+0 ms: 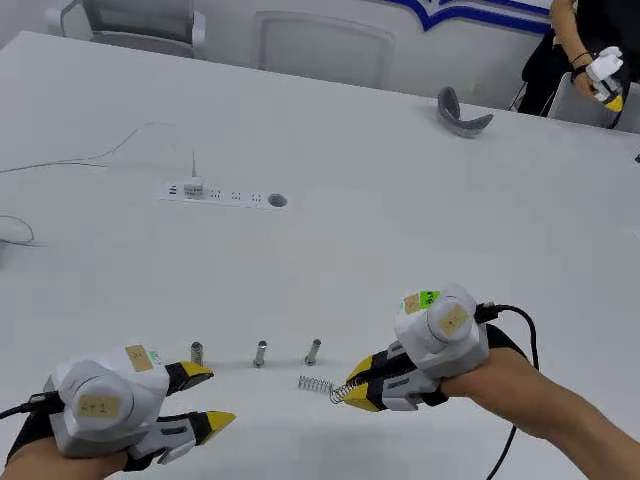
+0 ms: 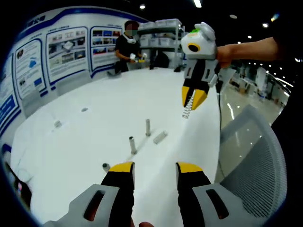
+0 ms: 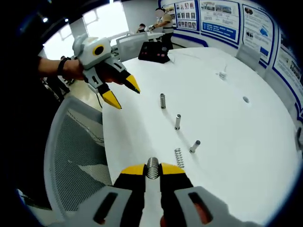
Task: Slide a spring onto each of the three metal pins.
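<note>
Our right gripper [image 3: 152, 169] clamps a spring [image 3: 152, 165], light and bendy we judge, best gripped near one end for threading a pin [image 3: 194, 146]; left gripper [image 2: 154, 167] gapes empty.

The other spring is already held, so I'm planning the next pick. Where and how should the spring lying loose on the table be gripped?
Probably near one end, jaws across its coils, coming from above: the loose spring lies flat on the table beside the nearest pin, and an end grip leaves the other end open for threading.
</note>
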`<state>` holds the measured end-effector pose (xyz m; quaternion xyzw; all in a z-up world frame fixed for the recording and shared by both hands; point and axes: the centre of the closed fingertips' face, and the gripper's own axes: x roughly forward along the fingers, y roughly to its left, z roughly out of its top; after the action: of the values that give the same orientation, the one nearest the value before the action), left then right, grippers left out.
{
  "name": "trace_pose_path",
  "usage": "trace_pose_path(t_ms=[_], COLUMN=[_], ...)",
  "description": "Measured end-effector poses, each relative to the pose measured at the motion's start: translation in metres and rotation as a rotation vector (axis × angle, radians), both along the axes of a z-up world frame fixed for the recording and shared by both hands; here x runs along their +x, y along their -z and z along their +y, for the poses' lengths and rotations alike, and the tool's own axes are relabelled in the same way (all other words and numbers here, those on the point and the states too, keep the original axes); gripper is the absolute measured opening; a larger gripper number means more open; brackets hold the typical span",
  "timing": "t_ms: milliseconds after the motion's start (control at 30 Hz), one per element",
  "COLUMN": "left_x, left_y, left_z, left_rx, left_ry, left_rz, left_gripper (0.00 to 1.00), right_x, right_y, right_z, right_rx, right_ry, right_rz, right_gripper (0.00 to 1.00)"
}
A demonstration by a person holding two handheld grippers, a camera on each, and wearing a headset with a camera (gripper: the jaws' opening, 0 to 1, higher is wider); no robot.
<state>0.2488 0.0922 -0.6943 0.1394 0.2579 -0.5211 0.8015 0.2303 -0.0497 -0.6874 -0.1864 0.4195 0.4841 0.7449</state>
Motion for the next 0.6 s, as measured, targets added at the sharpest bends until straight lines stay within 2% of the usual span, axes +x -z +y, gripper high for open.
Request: trace_pose_path(t_ms=[600], left_x=[0.005], left_y=[0.009], left_z=[0.048], left_rx=[0.020], left_ry=[-0.138], left_rz=[0.029], left_gripper=[0.48], right_x=[0.027], right_y=[0.004], right_z=[0.010], right_rx=[-0.009], right_ry=[-0.012], right_rz=[0.007], right_gripper=[0.12])
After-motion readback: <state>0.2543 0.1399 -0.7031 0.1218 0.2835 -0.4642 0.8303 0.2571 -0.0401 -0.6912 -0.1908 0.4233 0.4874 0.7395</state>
